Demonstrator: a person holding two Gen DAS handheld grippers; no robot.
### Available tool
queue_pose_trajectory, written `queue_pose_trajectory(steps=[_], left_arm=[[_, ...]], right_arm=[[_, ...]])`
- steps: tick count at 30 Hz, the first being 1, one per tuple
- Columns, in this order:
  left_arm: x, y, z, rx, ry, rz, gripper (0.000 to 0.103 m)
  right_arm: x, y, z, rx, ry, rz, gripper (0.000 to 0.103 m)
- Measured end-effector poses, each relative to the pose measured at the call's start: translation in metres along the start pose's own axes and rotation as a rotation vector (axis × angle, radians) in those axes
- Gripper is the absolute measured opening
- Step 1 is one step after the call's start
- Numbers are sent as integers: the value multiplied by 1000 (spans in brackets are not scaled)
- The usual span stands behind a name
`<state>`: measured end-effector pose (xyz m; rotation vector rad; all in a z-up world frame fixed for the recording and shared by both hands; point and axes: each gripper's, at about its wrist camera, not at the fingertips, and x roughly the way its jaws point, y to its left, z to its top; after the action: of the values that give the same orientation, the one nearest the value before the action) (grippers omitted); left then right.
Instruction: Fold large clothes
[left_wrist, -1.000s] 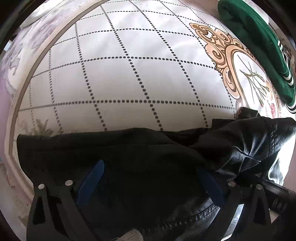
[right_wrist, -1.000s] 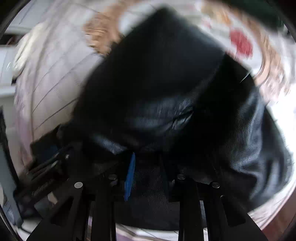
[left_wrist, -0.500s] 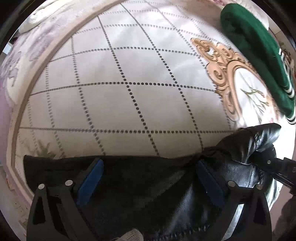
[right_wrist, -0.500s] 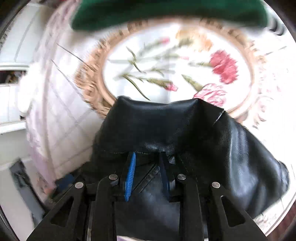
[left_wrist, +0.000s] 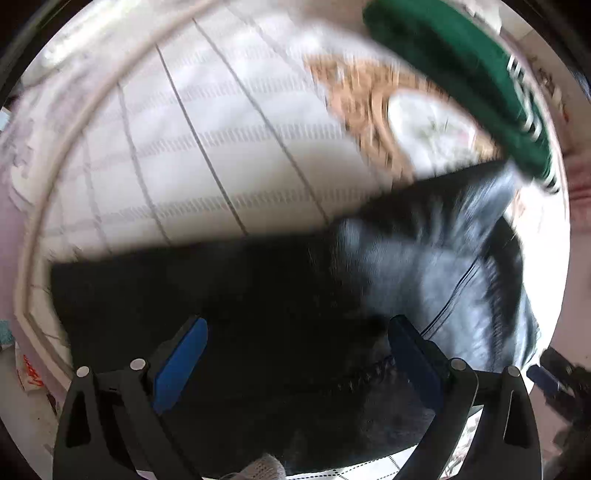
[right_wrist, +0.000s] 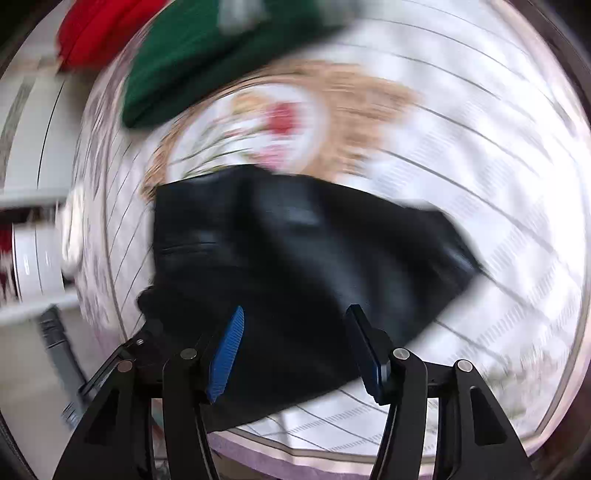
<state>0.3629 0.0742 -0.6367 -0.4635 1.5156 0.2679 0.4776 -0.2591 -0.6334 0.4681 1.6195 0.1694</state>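
Observation:
A black leather jacket (left_wrist: 295, 295) lies folded on the white quilted bed cover (left_wrist: 221, 147); it also shows in the right wrist view (right_wrist: 295, 251). My left gripper (left_wrist: 295, 354) is open, its blue pads spread wide just above the jacket's near part. My right gripper (right_wrist: 295, 347) is open and empty over the jacket's near edge. Both views are motion-blurred. The right gripper's tip (left_wrist: 554, 376) shows at the left view's lower right.
A folded green garment (left_wrist: 461, 74) lies at the far side of the bed, also in the right wrist view (right_wrist: 221, 55). A red garment (right_wrist: 96, 29) lies beyond it. A floral medallion (right_wrist: 280, 122) marks the cover. The bed edge (right_wrist: 314, 458) runs near the right gripper.
My right gripper has opened and let go of the jacket, then swung away. The jacket's raised part has dropped flat. The left gripper stays open and has shifted a little.

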Motion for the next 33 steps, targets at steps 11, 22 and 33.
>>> queue_pose_trajectory(steps=[11,22,33], left_arm=[[24,-10,9,29,-10,42,103],[10,-6,-4,13,-30,37,103],[13,-8,4,18,-23,6,103]], right_arm=[[76,-103,-18,194,-6,406,79],[89,-83,-2,159,-25,569,43],[96,-69,17,117,-83,552,72]])
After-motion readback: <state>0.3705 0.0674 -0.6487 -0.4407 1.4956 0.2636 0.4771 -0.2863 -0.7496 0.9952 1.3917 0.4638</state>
